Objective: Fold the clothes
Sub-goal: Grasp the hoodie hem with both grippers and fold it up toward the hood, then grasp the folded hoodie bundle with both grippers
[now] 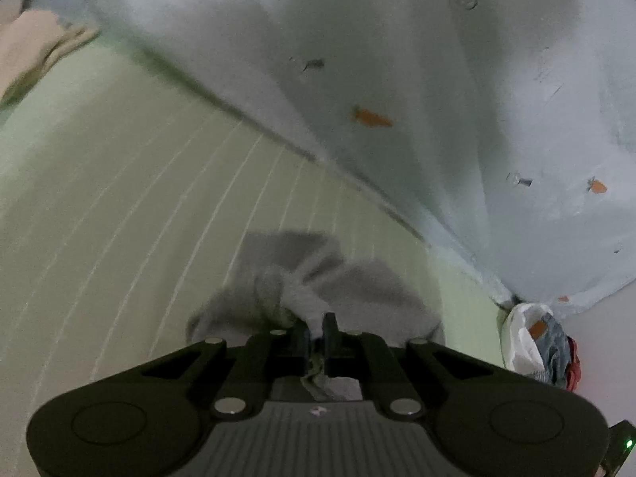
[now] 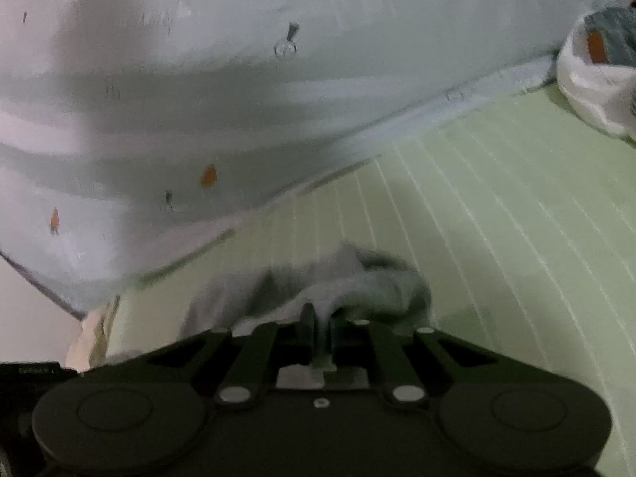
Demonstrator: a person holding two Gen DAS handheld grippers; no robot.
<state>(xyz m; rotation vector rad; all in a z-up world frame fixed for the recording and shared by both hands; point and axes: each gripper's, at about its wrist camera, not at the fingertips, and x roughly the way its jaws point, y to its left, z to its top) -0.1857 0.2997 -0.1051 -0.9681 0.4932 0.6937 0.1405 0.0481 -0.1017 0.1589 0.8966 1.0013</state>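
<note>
Over the pale green striped bed sheet (image 1: 119, 206), both grippers were held low and angled down toward the fabric. Left gripper (image 1: 317, 332): jaws clenched nearly together, a fold of the grey garment (image 1: 302, 278) pinched between them; a strip of the cloth ran back between the fingers toward the gripper body. The garment bunched up directly ahead of the fingertips and spread left and right over the sheet. Frame was motion-blurred, so finer creases could not be resolved.

Right gripper (image 2: 320, 320): jaws likewise closed down on a ridge of the same grey garment (image 2: 342, 286), cloth visible in the narrow slot between the fingers. The fabric mounded just past the tips, with a darker rolled edge on its right side. Which part of the garment each gripper held could not be told.

Beyond the garment in both views stood a light blue sheet (image 1: 437, 79) printed with small orange carrot motifs, hanging or draped along the far edge of the bed. A white plastic bag (image 1: 524, 342) holding denim and other clothes sat at the bed's edge, at the lower right of the left wrist view and the upper right of the right wrist view (image 2: 592, 79). A beige cloth (image 1: 35, 51) lay at the upper left in the left wrist view, well apart from the garment.
</note>
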